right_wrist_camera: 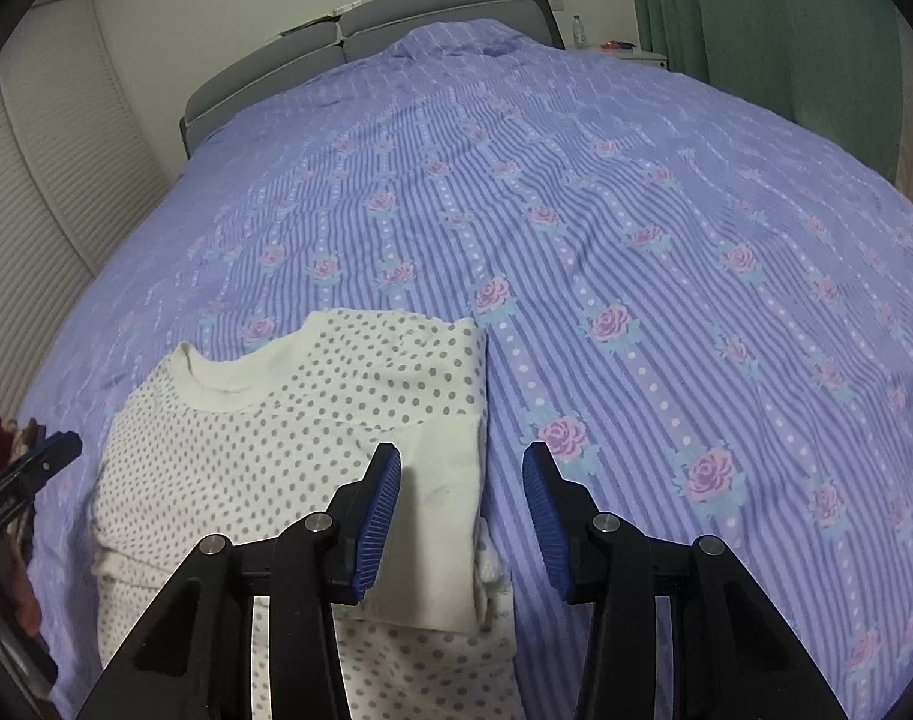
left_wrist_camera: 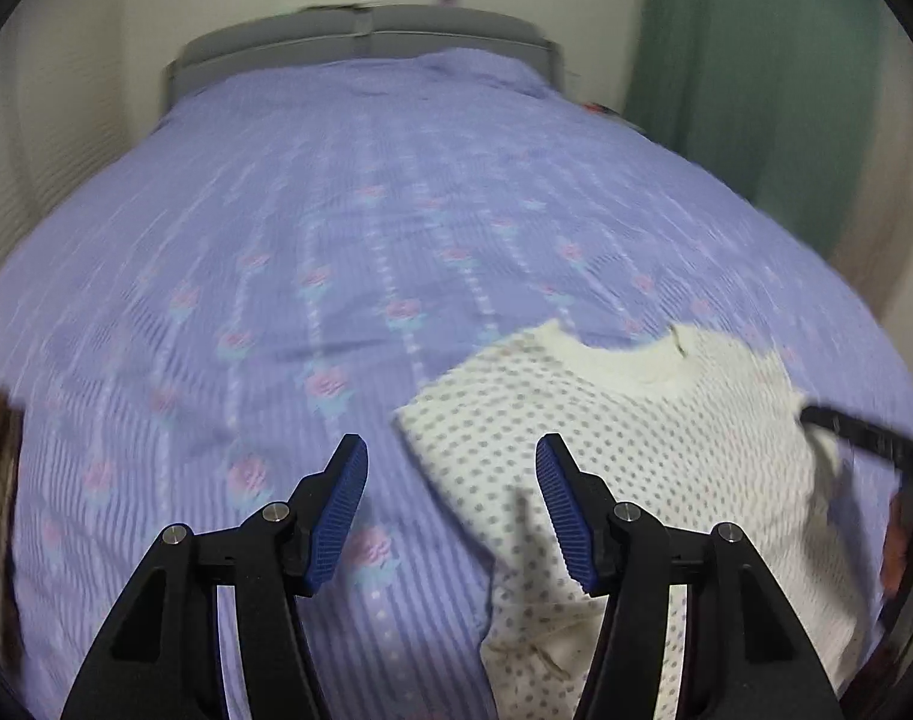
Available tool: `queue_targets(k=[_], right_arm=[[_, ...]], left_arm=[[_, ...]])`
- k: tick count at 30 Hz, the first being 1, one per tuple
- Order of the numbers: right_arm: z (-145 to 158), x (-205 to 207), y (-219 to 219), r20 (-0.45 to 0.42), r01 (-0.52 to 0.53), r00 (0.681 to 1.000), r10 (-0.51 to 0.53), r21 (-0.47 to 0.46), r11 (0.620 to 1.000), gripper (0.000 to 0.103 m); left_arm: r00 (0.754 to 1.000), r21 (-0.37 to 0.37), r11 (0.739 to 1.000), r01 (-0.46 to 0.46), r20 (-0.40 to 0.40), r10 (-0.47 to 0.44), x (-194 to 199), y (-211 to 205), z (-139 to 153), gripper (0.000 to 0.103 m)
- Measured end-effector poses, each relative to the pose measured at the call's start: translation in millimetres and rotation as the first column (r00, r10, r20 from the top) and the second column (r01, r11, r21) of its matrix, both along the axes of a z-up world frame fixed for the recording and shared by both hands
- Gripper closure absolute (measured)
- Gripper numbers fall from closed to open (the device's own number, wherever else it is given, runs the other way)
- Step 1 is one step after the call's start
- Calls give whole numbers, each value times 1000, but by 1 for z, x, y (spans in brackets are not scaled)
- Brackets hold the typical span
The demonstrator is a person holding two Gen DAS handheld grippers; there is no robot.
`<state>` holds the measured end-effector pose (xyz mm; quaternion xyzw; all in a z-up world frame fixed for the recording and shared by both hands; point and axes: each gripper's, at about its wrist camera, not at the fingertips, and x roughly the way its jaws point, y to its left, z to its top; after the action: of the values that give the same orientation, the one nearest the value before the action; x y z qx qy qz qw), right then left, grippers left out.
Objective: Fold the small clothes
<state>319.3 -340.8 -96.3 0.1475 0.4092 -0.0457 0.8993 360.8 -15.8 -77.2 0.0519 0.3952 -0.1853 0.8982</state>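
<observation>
Polka-dot top [right_wrist_camera: 288, 420] lies flat on the striped floral bedspread [right_wrist_camera: 636, 210], neckline toward the grey headboard [right_wrist_camera: 396, 12], one sleeve folded across its chest. I see my left gripper [left_wrist_camera: 450, 510] spread wide over the top's left edge, and my right gripper [right_wrist_camera: 462, 516] spread wide over its right edge, neither holding cloth.
</observation>
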Motion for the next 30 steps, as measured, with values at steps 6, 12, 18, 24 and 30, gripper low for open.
queue_targets(k=[6, 12, 18, 24, 30], right_arm=[[-8, 7, 1, -11, -8, 1000, 8, 17, 1000, 63], [-9, 8, 1, -16, -23, 1000, 24, 30, 999, 64], [-8, 9, -2, -19, -31, 999, 32, 29, 999, 64], [-8, 14, -3, -10, -31, 999, 32, 34, 999, 65], [-8, 22, 0, -15, -34, 999, 34, 7, 999, 84]], left_arm=[[979, 37, 978, 205, -15, -204, 25, -29, -2, 52], [898, 62, 900, 431, -122, -422, 57, -57, -7, 53], [824, 85, 831, 550, -215, -524, 71, -65, -11, 56], [789, 97, 806, 584, -302, -535, 79, -61, -25, 74], [785, 122, 793, 596, -292, -546, 68, -58, -28, 94]])
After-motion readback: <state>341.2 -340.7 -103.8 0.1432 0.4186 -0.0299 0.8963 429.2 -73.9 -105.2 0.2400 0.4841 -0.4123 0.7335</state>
